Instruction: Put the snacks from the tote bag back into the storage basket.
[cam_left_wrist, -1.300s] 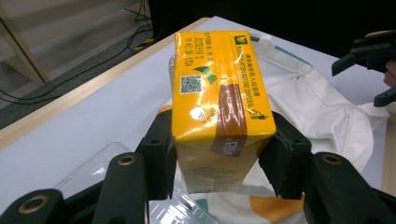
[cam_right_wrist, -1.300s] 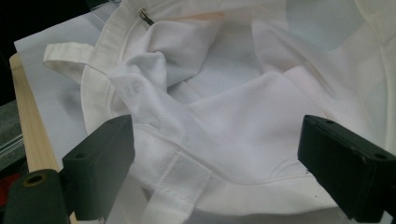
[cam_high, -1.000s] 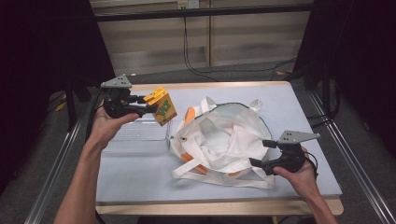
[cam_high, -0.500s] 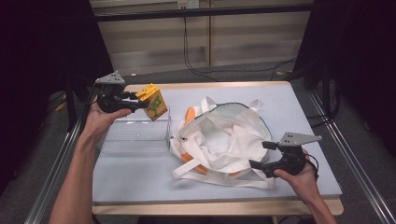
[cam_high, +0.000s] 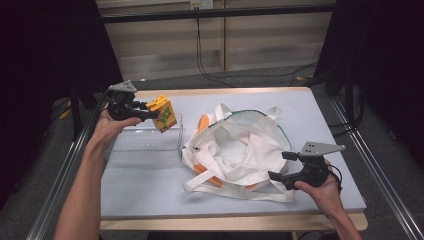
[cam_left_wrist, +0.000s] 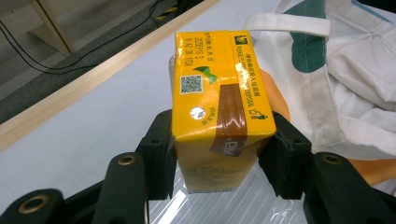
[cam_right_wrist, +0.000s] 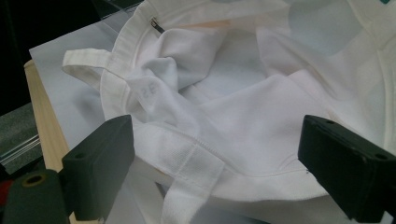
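Tongs first: your left gripper (cam_high: 150, 111) is clamped on the yellow carton (cam_high: 164, 113), both black pads pressed flat against its sides, seen close up in the left gripper view (cam_left_wrist: 219, 140). You hold the carton tilted, above the far right corner of the clear plastic bin (cam_high: 145, 150), not touching it. Your right gripper (cam_high: 279, 167) has its jaws spread wide with nothing pinched; the near rim of the white tote bag (cam_high: 240, 150) lies between them in the right gripper view (cam_right_wrist: 205, 121). Bag lies open and crumpled mid-table, just right of the bin, orange lining showing at its left edge. Everything sits on the pale blue table (cam_high: 310, 115) with the wooden border.
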